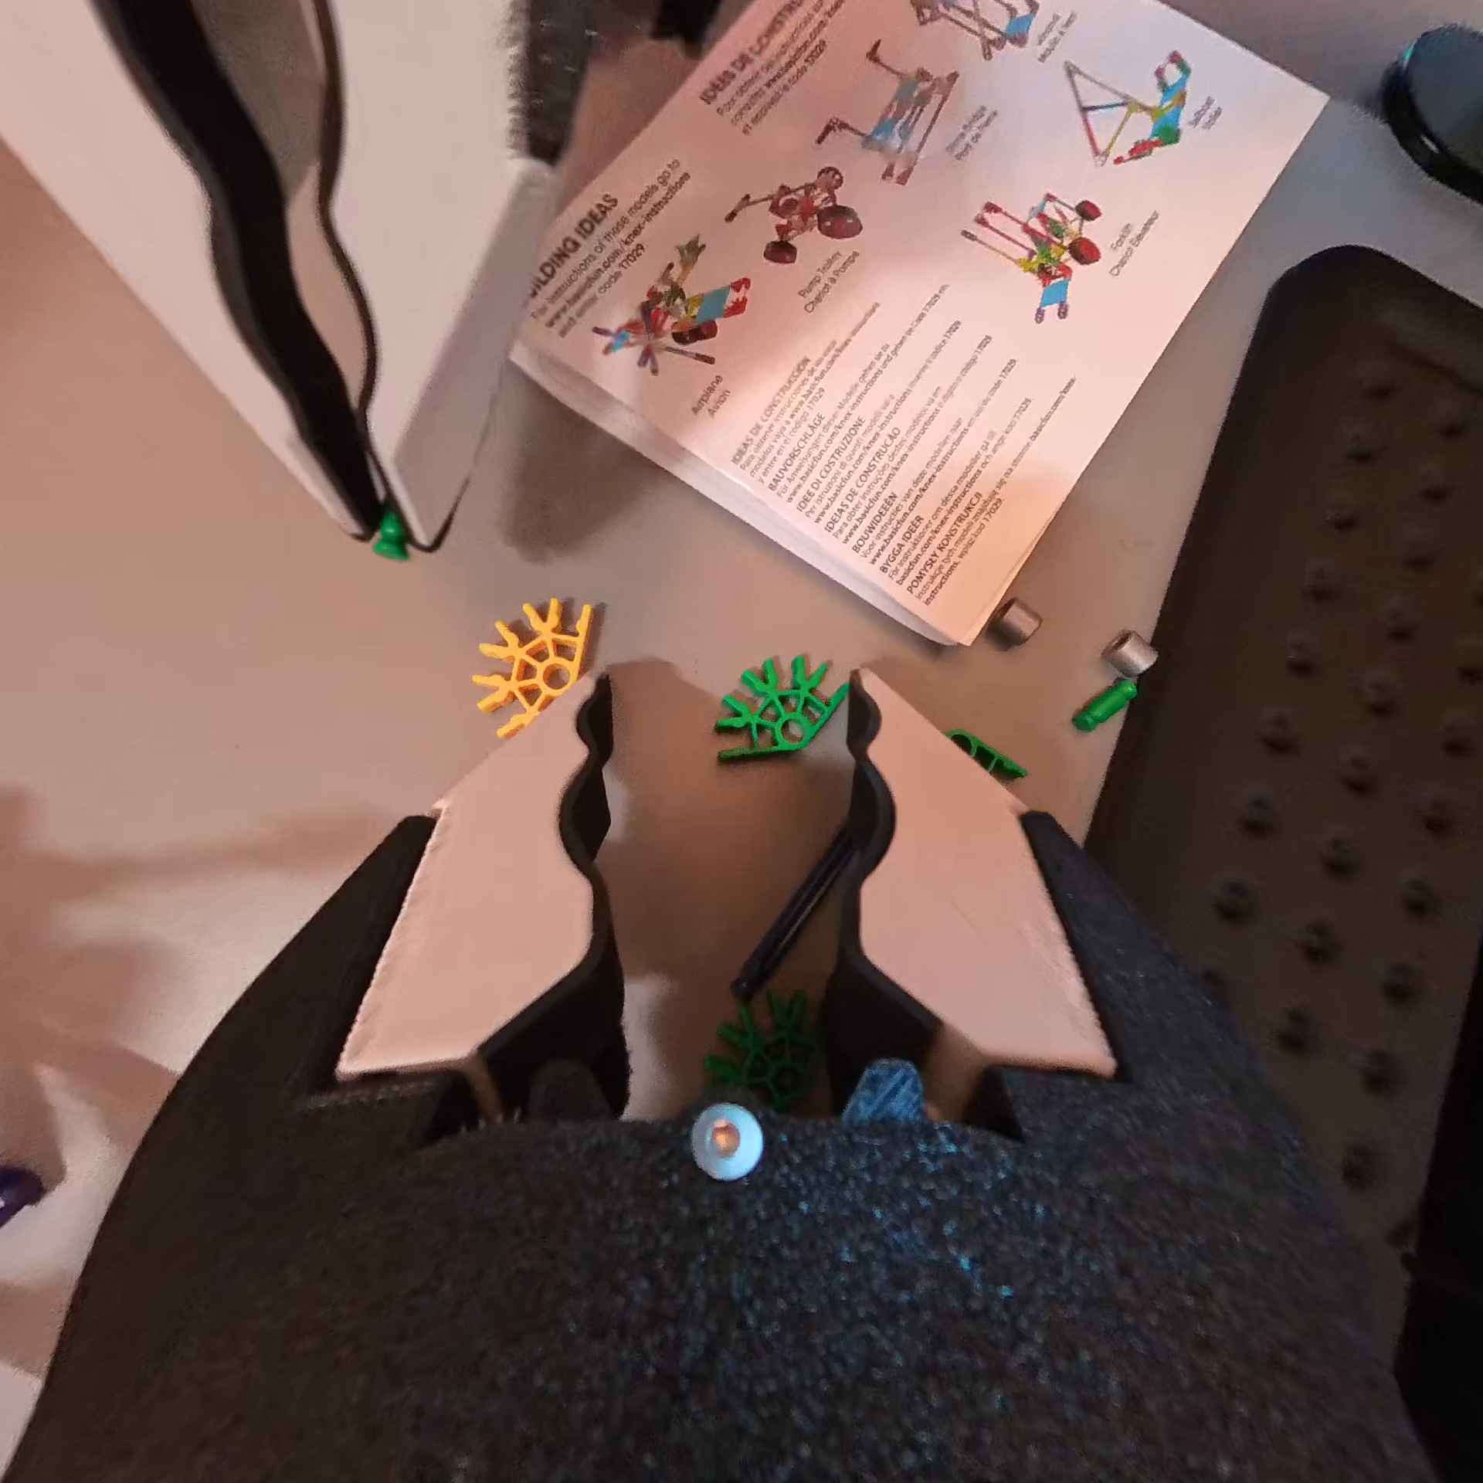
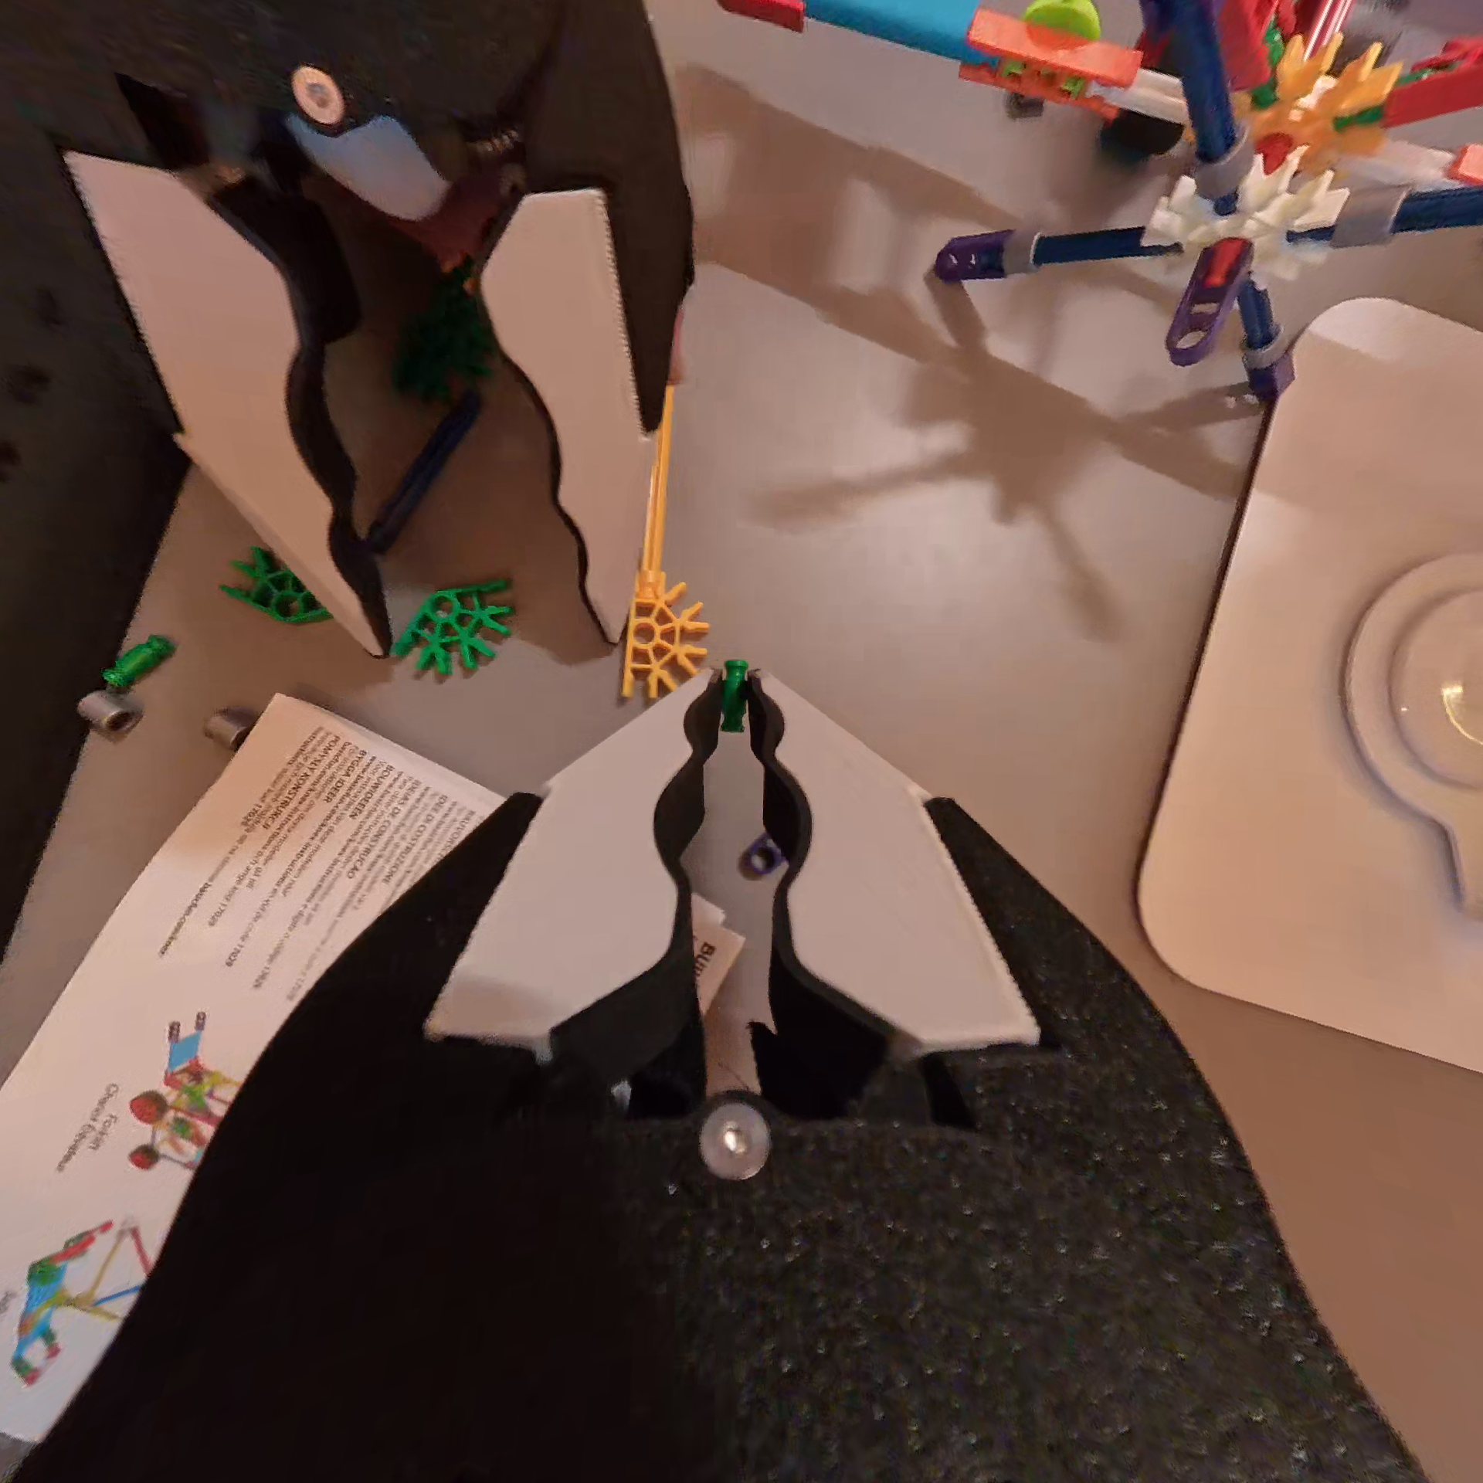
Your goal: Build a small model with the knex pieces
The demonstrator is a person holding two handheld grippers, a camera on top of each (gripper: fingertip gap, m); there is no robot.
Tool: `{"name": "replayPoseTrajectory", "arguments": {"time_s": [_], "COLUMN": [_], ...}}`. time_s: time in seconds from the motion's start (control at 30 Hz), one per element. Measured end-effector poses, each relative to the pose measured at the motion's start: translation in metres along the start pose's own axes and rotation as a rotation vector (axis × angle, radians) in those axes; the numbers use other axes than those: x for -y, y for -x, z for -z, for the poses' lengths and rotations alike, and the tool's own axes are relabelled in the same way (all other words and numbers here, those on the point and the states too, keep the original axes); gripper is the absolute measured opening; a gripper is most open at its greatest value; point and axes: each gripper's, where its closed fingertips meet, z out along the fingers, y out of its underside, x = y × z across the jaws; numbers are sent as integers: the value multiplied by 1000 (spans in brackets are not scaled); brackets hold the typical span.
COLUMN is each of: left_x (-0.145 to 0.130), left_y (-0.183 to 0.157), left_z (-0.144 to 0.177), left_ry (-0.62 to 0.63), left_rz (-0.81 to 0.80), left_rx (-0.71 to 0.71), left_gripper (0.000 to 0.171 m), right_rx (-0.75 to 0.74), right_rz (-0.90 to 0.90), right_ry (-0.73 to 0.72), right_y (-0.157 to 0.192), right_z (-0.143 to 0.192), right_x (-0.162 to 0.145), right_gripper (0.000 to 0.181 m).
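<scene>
The right hand-held gripper (image 2: 732, 690) pinches a small green plastic rod (image 2: 733, 695) at its tips, just beside the yellow plastic fan-shaped connector (image 2: 662, 638) on the worktop (image 2: 923, 562). The left hand-held gripper (image 1: 726, 690) gapes wide, empty, the green plastic fan-shaped connector (image 1: 778, 710) between its tips, beside that yellow connector.

left tongs (image 1: 729, 682): spread apart, pointing down | right tongs (image 2: 733, 682): pinched together at tips

In my left view the booklet (image 1: 923, 305) fills the upper right; two connectors (image 1: 536, 668) (image 1: 777, 710) lie below it at centre, two small sleeves (image 1: 1017, 620) just beside its lower corner, perhaps touching
</scene>
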Motion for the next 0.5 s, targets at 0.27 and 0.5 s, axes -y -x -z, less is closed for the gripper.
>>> {"name": "replayPoseTrajectory", "arguments": {"time_s": [0.27, 0.5], "left_x": [12, 6], "left_y": [1, 3], "left_z": [10, 3], "left_ry": [-73, -44], "left_rz": [-34, -4], "left_rx": [17, -2], "left_gripper": [57, 59], "right_rx": [2, 7], "right_rz": [-16, -42], "right_ry": [-56, -111], "right_y": [-14, -17], "right_z": [2, -1], "right_x": [5, 2], "right_gripper": [6, 6]}}
